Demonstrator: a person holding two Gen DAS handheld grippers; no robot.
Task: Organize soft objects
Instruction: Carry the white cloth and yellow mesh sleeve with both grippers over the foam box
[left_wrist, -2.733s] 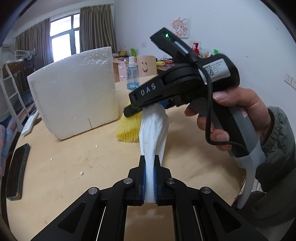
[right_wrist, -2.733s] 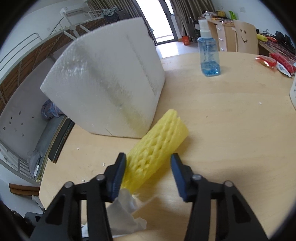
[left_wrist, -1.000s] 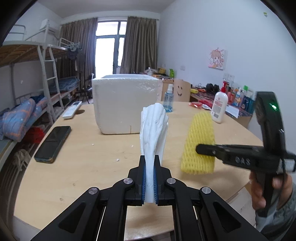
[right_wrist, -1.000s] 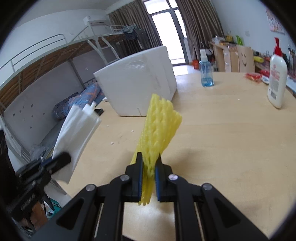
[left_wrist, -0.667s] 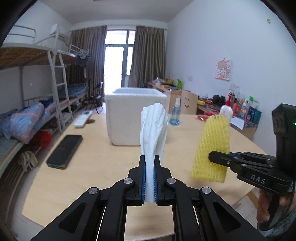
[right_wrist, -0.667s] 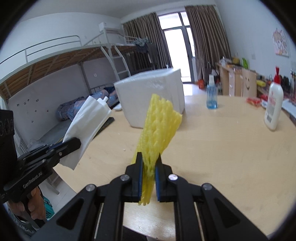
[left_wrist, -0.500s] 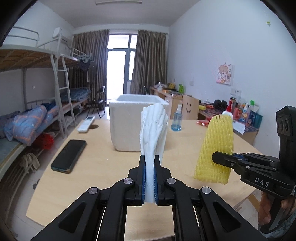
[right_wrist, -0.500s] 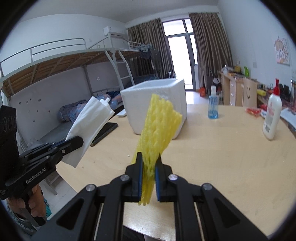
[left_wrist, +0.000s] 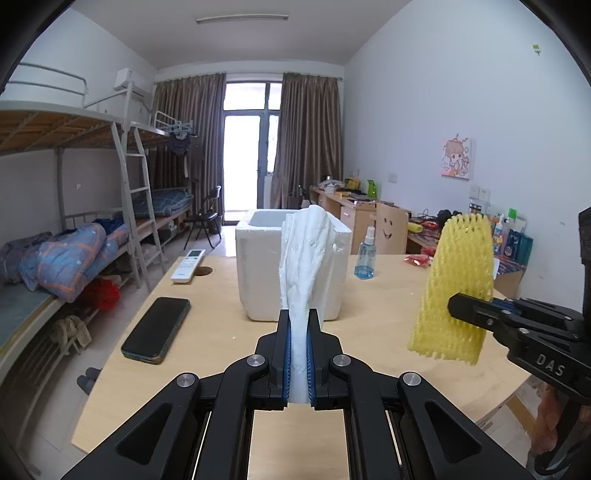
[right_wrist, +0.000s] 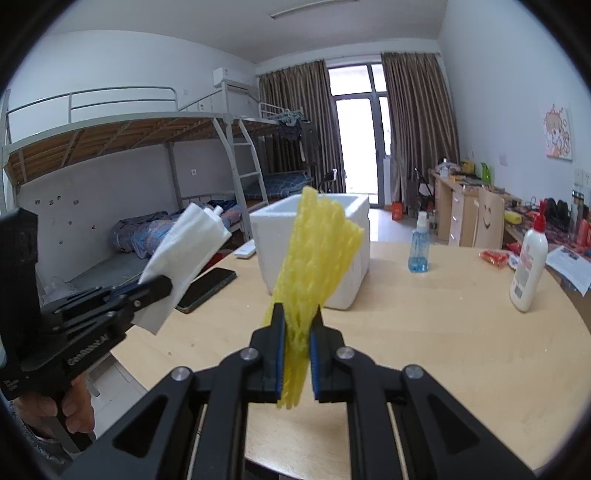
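My left gripper is shut on a white soft pouch that stands up from its pads, held in the air over the round wooden table. My right gripper is shut on a yellow foam net sleeve, also lifted clear of the table. Each view shows the other tool: the yellow sleeve hangs at the right of the left wrist view, the white pouch at the left of the right wrist view. An open white foam box stands beyond both.
A black phone and a white remote lie left of the foam box. A blue spray bottle and a white lotion bottle stand to its right. Bunk beds line the left wall, a cluttered desk the right.
Both grippers have risen with their loads and tipped up toward level, so more of the room and the foam box's open top show. The grips are unchanged.
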